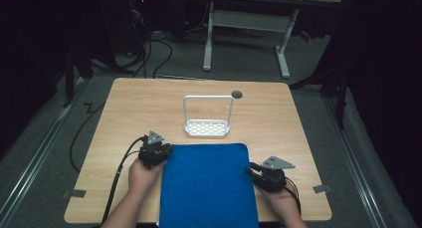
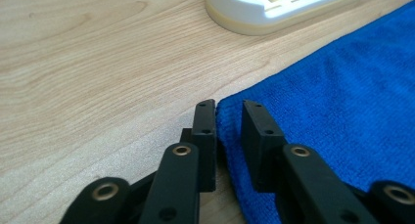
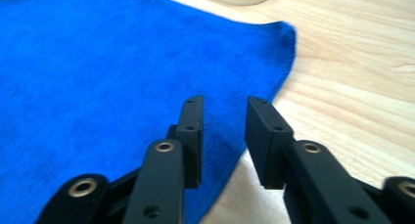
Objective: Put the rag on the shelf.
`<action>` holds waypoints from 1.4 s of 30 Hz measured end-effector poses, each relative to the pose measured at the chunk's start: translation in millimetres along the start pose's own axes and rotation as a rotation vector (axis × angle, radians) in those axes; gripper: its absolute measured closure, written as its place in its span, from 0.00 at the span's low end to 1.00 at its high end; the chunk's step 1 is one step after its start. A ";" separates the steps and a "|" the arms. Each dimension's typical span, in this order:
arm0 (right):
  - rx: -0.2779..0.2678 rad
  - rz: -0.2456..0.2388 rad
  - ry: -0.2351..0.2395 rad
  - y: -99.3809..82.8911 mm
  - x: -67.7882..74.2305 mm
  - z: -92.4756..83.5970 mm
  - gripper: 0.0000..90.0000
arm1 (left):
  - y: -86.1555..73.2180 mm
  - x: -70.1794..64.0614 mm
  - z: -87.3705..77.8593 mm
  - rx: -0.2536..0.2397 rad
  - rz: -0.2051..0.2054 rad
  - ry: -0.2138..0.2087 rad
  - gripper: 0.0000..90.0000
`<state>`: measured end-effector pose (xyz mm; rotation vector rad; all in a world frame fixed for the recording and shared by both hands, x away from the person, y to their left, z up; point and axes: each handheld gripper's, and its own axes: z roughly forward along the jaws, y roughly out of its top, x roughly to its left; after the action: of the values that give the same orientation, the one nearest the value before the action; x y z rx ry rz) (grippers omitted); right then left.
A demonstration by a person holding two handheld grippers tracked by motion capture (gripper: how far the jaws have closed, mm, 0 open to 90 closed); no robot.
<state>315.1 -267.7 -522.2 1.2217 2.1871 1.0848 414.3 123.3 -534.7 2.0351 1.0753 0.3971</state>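
From above we look forward and down on the table (image 1: 124,103); both tool cameras sit low and close, sharing the blue cloth (image 1: 209,183).

From above, my blue cloth (image 1: 208,185) runs off the bottom edge behind both claws, near end cut. Left claw (image 2: 229,117) view: the white rack (image 2: 279,9) ahead is cropped at the top, handle out of frame. Right claw (image 3: 225,115) view: rack is a blurry sliver ahead. Small dark spot (image 1: 237,94) on the bench (image 1: 124,118) beyond the claws, too small to tell.
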 end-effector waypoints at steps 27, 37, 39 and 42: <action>0.070 0.109 -0.121 42.0 -26.2 67.1 0.75 | -1.3 7.7 -1.1 0.002 -0.063 -0.053 0.96; 0.069 0.083 -0.107 42.0 -26.6 66.7 0.98 | -2.2 8.2 -1.9 0.000 -0.074 -0.057 0.95; 0.065 0.079 -0.109 41.6 -27.1 65.9 0.98 | -2.2 7.5 -2.0 0.000 -0.069 -0.052 0.95; 0.016 0.096 -0.099 41.2 -27.7 58.1 0.99 | -2.3 6.9 -4.1 -0.007 -0.070 -0.061 0.96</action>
<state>390.0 -253.2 -525.9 1.3701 2.0859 1.0235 414.8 131.7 -534.4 1.9844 1.1031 0.3010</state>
